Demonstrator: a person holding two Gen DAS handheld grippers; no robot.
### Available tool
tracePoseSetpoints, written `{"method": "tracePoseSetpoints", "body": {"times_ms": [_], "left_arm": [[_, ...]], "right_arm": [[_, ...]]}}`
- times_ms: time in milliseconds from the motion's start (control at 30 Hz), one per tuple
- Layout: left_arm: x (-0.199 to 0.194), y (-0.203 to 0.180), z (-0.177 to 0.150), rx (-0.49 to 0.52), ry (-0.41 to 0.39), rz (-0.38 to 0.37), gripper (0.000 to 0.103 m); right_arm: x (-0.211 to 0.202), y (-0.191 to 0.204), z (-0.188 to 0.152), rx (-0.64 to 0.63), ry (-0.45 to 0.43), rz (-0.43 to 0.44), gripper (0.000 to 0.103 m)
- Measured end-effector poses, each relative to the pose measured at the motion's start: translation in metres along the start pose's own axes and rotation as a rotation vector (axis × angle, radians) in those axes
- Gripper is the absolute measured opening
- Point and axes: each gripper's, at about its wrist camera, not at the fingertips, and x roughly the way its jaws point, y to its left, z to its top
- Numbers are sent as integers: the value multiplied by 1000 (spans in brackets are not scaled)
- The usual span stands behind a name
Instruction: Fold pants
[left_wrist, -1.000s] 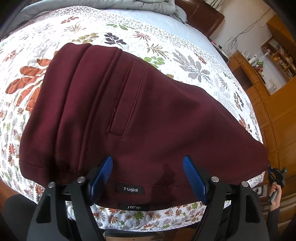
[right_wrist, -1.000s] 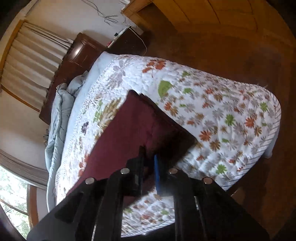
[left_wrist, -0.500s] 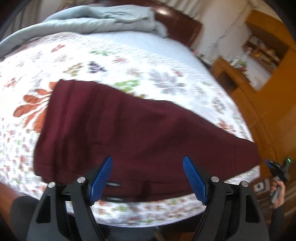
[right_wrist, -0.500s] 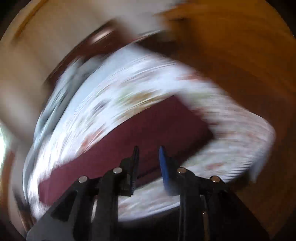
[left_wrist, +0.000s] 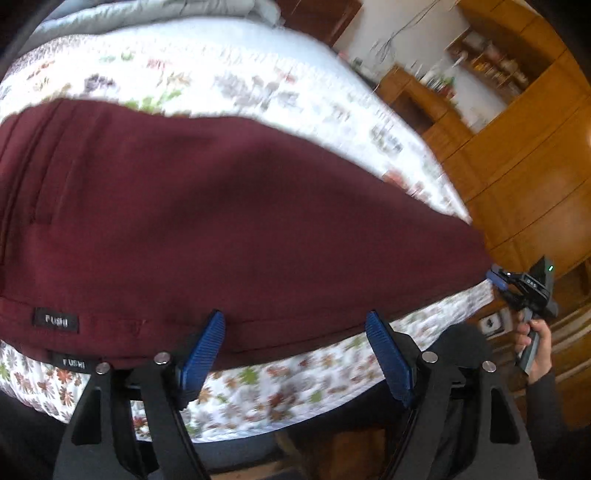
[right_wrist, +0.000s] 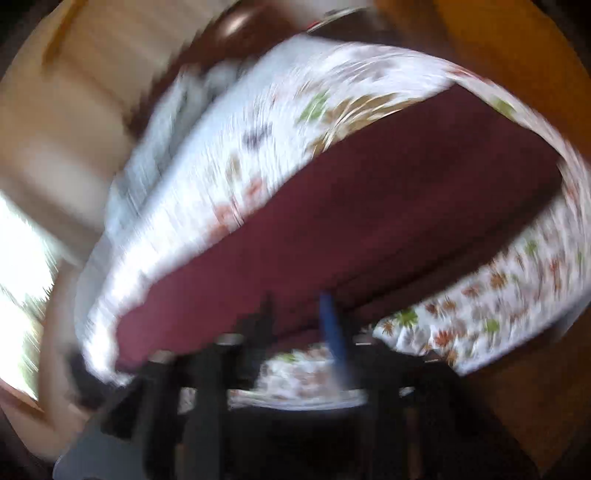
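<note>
Bed (left_wrist: 280, 387): covered by a floral quilt, with a grey blanket (left_wrist: 155, 14) bunched at the far end. Wooden cabinets (left_wrist: 524, 155) stand beyond it on the right of the left wrist view.

Pants (left_wrist: 229, 221): maroon, lying flat on the quilt along the near edge of the bed, doubled lengthwise. Two stacked "FUSHI" labels (left_wrist: 56, 320) at the waistband end show that one layer lies over the other. The far end of the pants reaches the bed's right-hand corner.

Left gripper (left_wrist: 295, 354): released, jaws standing wide, nothing between them. The near hem of the pants lies just beyond the blue pads. A second ago the labels sat between these pads; they are now well off to the left, so this gripper has travelled along the hem toward the middle of the garment.

Right gripper (left_wrist: 496, 278): seen from the left wrist at the far end of the pants, held in a hand (left_wrist: 535, 343). Its own view is badly blurred. A second ago its jaws were pinched at the corner of the cloth; they are now opening, and no cloth can be made out between them.

Assessment: the lengthwise fold appears laid down and let go. In my judgement, the next step is a crosswise fold, which calls for fresh grips.
</note>
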Motion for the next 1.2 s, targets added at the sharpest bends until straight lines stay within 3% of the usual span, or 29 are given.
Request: {"method": "tracePoseSetpoints", "body": {"times_ms": [33, 100, 200, 467, 500, 533, 567, 633, 733, 900, 1033, 1200], "left_arm": [[-2, -9, -1, 33, -16, 5, 79], [-2, -27, -1, 120, -26, 9, 79], [10, -42, -1, 175, 1, 1, 79], [19, -36, 2, 127, 49, 0, 79], [22, -33, 3, 116, 55, 1, 79], [23, -31, 3, 105, 61, 1, 79], [24, -29, 3, 92, 67, -5, 79], [24, -26, 3, 83, 68, -9, 79], [21, -27, 2, 96, 68, -9, 79], [27, -30, 0, 121, 93, -8, 79], [33, -33, -1, 152, 119, 8, 82], [32, -30, -2, 139, 115, -6, 82]], "right_arm": [[-6, -12, 0, 105, -6, 87, 40], [1, -27, -5, 232, 34, 169, 40], [21, -34, -14, 308, 88, 193, 40], [37, -41, -18, 394, 103, 158, 38], [38, -43, -18, 396, 99, 157, 35], [41, -44, -19, 396, 98, 156, 14], [42, -45, -19, 392, 92, 151, 6], [42, -39, -25, 374, 64, 141, 6], [31, -36, -30, 371, 32, 141, 5], [50, -53, -30, 398, 60, 143, 8], [35, -53, -30, 393, 42, 200, 29], [-30, -95, -25, 489, -162, 180, 30]]}}
